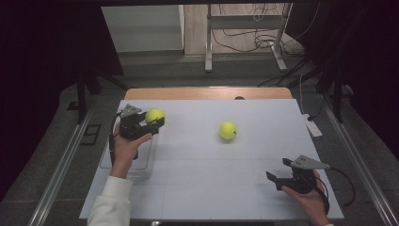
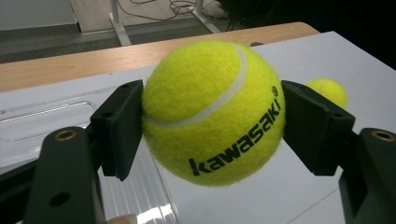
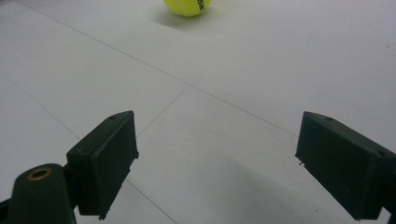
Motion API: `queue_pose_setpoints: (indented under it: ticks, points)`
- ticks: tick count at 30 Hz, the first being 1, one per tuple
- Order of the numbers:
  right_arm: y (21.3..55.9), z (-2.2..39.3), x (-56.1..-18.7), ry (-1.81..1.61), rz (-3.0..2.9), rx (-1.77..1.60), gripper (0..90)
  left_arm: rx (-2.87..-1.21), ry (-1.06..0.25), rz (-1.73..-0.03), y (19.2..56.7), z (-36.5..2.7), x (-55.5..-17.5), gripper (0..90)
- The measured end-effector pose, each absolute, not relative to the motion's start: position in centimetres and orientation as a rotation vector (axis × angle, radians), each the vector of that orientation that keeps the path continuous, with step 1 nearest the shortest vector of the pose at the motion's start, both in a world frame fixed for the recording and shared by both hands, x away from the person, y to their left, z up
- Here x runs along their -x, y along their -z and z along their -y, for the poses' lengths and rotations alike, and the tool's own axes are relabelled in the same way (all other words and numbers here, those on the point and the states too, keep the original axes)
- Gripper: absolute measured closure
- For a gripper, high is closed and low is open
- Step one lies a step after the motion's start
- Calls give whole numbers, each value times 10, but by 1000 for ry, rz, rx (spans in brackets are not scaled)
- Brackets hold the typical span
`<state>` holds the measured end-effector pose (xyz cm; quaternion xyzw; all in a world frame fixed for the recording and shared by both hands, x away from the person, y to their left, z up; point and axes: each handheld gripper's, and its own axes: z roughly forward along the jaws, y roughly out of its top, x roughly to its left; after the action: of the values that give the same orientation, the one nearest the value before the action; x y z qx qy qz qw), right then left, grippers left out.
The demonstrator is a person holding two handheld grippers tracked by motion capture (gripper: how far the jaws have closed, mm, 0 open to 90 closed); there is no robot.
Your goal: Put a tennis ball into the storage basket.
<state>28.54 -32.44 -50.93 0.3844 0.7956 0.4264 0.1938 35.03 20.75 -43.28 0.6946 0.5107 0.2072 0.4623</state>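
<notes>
Now, left gripper [image 2: 212, 114]: holds a Kawasaki tennis ball [image 2: 212, 112] above the counter [image 1: 197, 188].
Right gripper [image 3: 215, 161]: wide, holding nothing.
Second tennis ball [image 1: 227, 130]: mid-counter.

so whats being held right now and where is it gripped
The left gripper holds a tennis ball, its jaws pressing on the ball's two opposite sides at mid height. The right gripper is open and holds nothing.

A clear shallow tray [image 1: 143, 160] lies on the white table [image 1: 211, 188] at its left edge.
</notes>
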Motion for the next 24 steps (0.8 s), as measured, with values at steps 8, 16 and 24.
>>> queue_pose_setpoints:
  ticks: [8,16,24]
  points:
    - [509,324,-286,-1196,-2233,-1076,126,-1687,-522,-1282,433,-217,-351,268]
    - [508,325,-284,-1199,-2221,-1080,126,-1672,-542,-1319,434,-227,-354,268]
    - [508,325,-283,-1191,-2219,-1082,127,-1650,-541,-1342,435,-236,-355,268]
